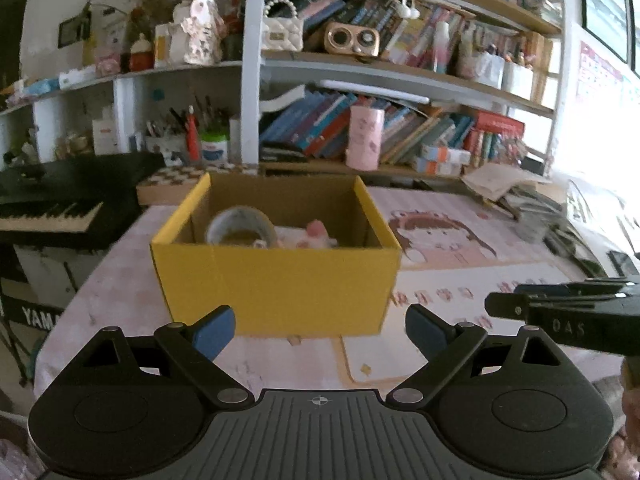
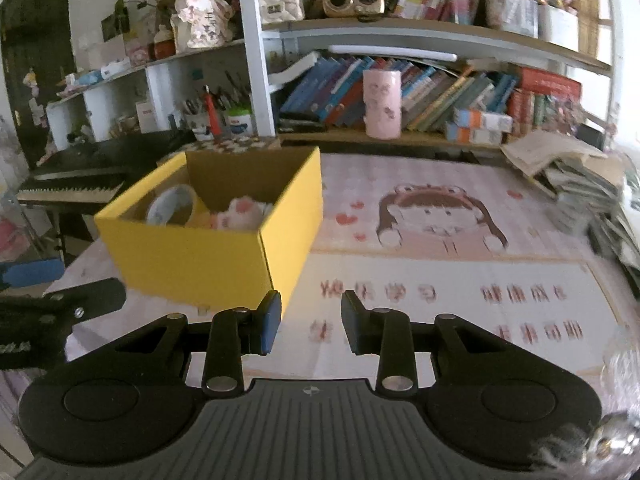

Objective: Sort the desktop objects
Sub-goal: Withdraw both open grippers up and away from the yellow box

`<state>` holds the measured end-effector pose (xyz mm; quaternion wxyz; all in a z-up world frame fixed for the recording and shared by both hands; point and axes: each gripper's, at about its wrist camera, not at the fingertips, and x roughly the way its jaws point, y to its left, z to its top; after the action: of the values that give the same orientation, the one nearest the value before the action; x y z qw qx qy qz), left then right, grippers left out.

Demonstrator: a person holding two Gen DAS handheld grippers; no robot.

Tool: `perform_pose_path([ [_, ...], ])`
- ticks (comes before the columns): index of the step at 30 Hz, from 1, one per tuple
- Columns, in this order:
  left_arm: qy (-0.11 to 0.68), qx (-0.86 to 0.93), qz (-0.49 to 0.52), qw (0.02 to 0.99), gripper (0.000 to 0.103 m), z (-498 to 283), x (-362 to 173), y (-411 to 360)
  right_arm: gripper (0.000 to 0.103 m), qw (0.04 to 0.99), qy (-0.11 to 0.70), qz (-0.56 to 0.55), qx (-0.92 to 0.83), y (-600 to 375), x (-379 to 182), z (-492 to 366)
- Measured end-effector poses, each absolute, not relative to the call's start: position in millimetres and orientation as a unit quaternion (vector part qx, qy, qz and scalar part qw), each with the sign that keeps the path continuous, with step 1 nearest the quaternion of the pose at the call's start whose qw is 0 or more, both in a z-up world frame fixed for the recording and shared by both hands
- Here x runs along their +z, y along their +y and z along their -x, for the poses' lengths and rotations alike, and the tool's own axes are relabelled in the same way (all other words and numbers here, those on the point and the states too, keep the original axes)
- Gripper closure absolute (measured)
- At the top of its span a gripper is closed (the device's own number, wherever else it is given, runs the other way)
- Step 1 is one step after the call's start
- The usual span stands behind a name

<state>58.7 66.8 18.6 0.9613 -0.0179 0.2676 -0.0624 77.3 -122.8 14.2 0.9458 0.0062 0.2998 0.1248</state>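
A yellow cardboard box (image 1: 280, 280) (image 2: 192, 256) stands open on the table's left part. Inside it lie a roll of tape (image 1: 240, 224) (image 2: 172, 204) and a pink and white plush toy (image 1: 316, 234) (image 2: 240, 212). My left gripper (image 1: 320, 316) is open wide just short of the box's front wall, with nothing between its blue pads. My right gripper (image 2: 311, 300) is shut to a narrow gap and holds nothing. It hovers over the mat, to the right of the box's near corner. Each gripper shows at the edge of the other's view.
A pink mat with a cartoon girl (image 1: 440, 240) (image 2: 436, 216) covers the table. A black keyboard piano (image 1: 48, 212) stands left of the table. Loose papers and books (image 2: 580, 184) pile up at the far right. Bookshelves and a pink canister (image 2: 382, 104) stand behind.
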Motion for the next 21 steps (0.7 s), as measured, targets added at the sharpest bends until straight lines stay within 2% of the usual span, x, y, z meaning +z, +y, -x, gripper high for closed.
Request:
perform_pose_path([
  [8,0.288,-0.075,0.025,0.954,0.009,-34,8,58,0.070,0.945,0.312,-0.001,0.097,-128,1,-33],
  [21,0.297,-0.076,0.023,0.952,0.008,-13,-3,47,0.059,0.943,0.323,0.007,0.084,-132,-9,-6],
])
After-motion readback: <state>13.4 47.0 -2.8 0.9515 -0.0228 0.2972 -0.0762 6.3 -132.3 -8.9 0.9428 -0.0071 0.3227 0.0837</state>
